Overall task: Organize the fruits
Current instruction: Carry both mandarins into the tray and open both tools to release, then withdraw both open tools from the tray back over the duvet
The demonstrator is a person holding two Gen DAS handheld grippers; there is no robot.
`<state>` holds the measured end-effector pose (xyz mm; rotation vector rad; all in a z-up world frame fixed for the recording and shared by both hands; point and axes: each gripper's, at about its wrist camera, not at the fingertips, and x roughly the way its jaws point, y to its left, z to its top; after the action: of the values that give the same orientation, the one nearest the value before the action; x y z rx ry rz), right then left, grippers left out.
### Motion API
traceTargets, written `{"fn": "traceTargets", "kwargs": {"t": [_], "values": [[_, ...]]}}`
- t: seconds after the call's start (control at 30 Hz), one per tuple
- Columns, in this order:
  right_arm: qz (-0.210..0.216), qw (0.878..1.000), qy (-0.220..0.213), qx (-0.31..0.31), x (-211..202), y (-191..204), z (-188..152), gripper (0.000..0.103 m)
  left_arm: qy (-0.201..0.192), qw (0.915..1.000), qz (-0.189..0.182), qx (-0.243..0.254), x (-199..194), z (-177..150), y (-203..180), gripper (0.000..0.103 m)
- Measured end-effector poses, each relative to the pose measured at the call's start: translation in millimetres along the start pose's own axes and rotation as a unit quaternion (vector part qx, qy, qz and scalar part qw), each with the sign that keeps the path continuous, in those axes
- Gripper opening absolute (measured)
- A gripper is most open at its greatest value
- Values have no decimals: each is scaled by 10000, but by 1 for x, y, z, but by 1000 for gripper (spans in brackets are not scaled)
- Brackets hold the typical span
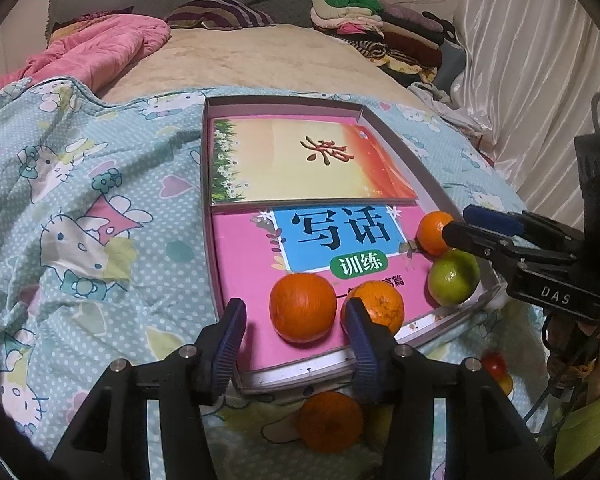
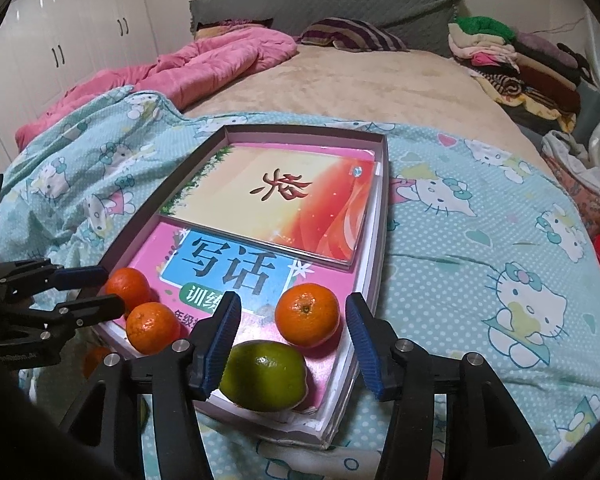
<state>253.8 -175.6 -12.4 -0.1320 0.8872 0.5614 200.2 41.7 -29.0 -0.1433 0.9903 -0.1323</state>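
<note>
A shallow grey box (image 1: 284, 100) (image 2: 382, 184) lies on the bed with two books inside. On the pink book (image 1: 244, 264) rest three oranges and a green citrus (image 1: 454, 278) (image 2: 264, 376). My left gripper (image 1: 296, 336) (image 2: 110, 290) is open, with a large orange (image 1: 303, 307) (image 2: 128, 286) loose between its tips. A second orange (image 1: 374, 304) (image 2: 152, 326) sits just behind its right finger. My right gripper (image 2: 292, 320) (image 1: 454, 224) is open around a small orange (image 2: 307, 314) (image 1: 434, 232), pads not pressing. The green citrus lies beside its left finger.
Another orange (image 1: 330, 420) lies on the cartoon-print blanket (image 1: 100, 200) in front of the box. A red and yellow fruit (image 1: 496, 368) sits lower right. A pink quilt (image 2: 204, 64), a striped pillow and a pile of folded clothes (image 2: 512, 60) are at the bed's far end.
</note>
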Motion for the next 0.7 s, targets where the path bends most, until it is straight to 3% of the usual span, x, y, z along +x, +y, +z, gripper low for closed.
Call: {"fn": "traceTargets", "kwargs": {"t": [0.17,0.43,0.7], "values": [[17,10000,-85,5,-6,0,-2,57,-55,10000,13,-12,-6,1,1,55],[18,9990,-430,141,-31,-4,-6,61,-352,9993,93,-22,-25,3,-4,74],[-148,9972,-724,62,-53,2,-7,62,-549,9983,155,138,-43,2,-15,79]]}}
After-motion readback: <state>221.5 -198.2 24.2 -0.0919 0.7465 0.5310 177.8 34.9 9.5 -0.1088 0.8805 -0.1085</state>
